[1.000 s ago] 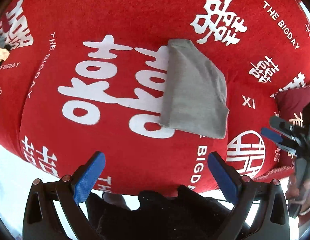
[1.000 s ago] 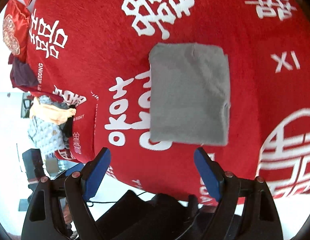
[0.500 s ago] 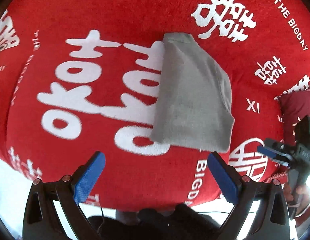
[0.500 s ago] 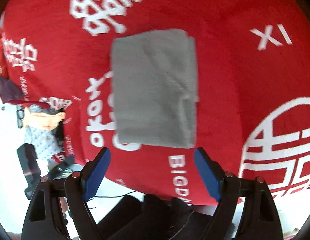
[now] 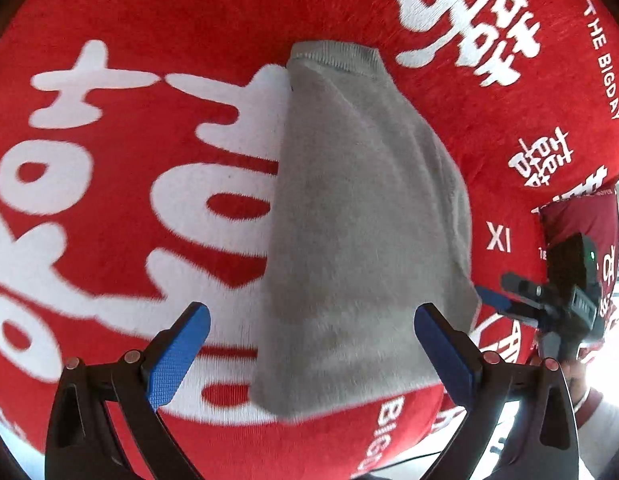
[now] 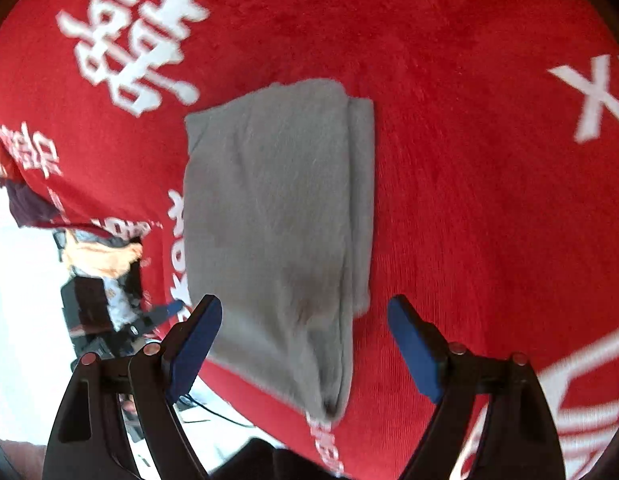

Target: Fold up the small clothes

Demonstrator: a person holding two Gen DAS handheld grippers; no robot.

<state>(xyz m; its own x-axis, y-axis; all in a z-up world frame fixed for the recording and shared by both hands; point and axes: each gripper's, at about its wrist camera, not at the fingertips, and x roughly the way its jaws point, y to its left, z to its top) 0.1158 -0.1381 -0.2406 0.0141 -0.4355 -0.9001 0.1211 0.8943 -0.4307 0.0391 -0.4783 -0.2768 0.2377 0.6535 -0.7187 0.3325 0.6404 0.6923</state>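
A folded grey knit garment (image 5: 361, 216) lies flat on a red cloth with white lettering (image 5: 109, 184). My left gripper (image 5: 309, 340) hovers low over the garment's near edge, blue pads spread wide, nothing gripped. In the right wrist view the same grey garment (image 6: 277, 216) shows its layered fold edge along the right side. My right gripper (image 6: 305, 340) stands open above the garment's near end, its pads clear of the fabric. The right gripper (image 5: 509, 306) also shows at the left wrist view's right edge, beside the garment's corner.
A heap of other clothes (image 6: 101, 256) lies beyond the red cloth's left edge. A dark red cushion (image 5: 577, 220) sits at the right. The cloth's near edge (image 5: 389, 440) drops off to a pale floor, where a dark cable (image 6: 217, 416) runs.
Both grippers have come down toward the grey garment, which now looms much larger. Their jaws stayed spread. The garment itself has not moved.
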